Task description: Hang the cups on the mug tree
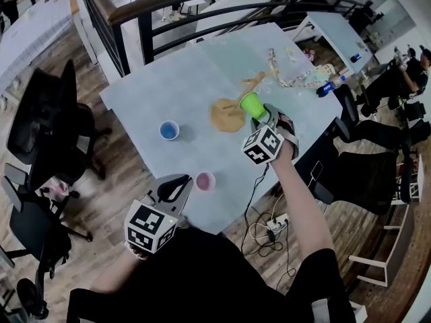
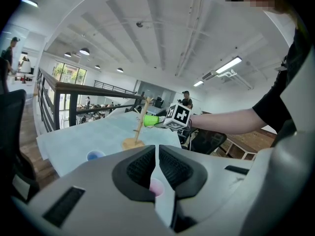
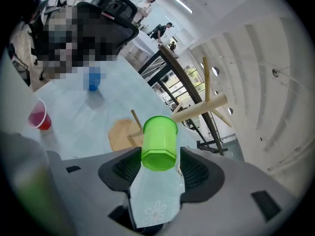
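My right gripper (image 1: 259, 115) is shut on a green cup (image 1: 252, 104), held on its side above the table (image 1: 148, 93). In the right gripper view the green cup (image 3: 159, 142) lies between the pads, its mouth turned toward the wooden mug tree (image 3: 203, 108). The tree's base (image 1: 227, 116) stands just left of the cup. A blue cup (image 1: 169, 130) and a pink cup (image 1: 205, 181) stand upright on the table. My left gripper (image 1: 176, 184) is shut and empty near the front edge, beside the pink cup (image 2: 156, 187).
A patterned lanyard (image 1: 294, 79) and a small blue thing (image 1: 327, 86) lie at the table's far right. Black office chairs (image 1: 44, 123) stand to the left, another chair (image 1: 367, 177) to the right. A dark railing (image 1: 202, 9) runs behind. Cables (image 1: 269, 229) trail on the floor.
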Available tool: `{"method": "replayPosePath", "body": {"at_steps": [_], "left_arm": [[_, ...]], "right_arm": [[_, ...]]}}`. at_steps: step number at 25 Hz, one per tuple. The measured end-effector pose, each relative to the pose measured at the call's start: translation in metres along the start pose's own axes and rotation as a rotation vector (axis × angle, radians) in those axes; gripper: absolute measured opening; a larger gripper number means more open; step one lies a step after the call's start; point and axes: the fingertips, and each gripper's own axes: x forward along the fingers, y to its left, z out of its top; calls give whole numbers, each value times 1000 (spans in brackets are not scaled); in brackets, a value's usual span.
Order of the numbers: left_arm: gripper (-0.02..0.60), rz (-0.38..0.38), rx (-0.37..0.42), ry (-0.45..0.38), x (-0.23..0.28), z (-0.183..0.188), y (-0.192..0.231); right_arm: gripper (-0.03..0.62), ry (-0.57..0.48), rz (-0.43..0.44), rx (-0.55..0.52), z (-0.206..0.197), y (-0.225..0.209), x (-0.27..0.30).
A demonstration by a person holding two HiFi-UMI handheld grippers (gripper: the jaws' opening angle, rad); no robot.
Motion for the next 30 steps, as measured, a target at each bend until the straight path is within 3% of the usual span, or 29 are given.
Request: {"method": "replayPosePath", "body": {"at_steps": [8, 16, 19, 22, 24, 26, 30], "left_arm": [[31, -5, 1, 5, 0, -1, -2], [31, -7, 2, 0, 2, 0, 0], [31, -8, 1, -5, 2, 1, 0], [31, -17, -21, -16, 2, 2, 0], [31, -21, -26, -23, 3, 4, 0], [31, -22, -23, -25, 5, 6, -1], [31, -42, -56, -23, 12, 8, -6]], "right_arm": [[250, -47, -11, 52, 6, -5, -11], [253, -159, -73, 221, 5, -29, -53], [252, -233, -44, 414, 0, -37, -76], [249, -356, 131, 730, -4, -20, -99], [209, -425, 222, 905, -7, -2, -115], [138, -456, 241, 993, -12, 14, -130], [90, -479, 239, 1123, -21, 35, -152]]}}
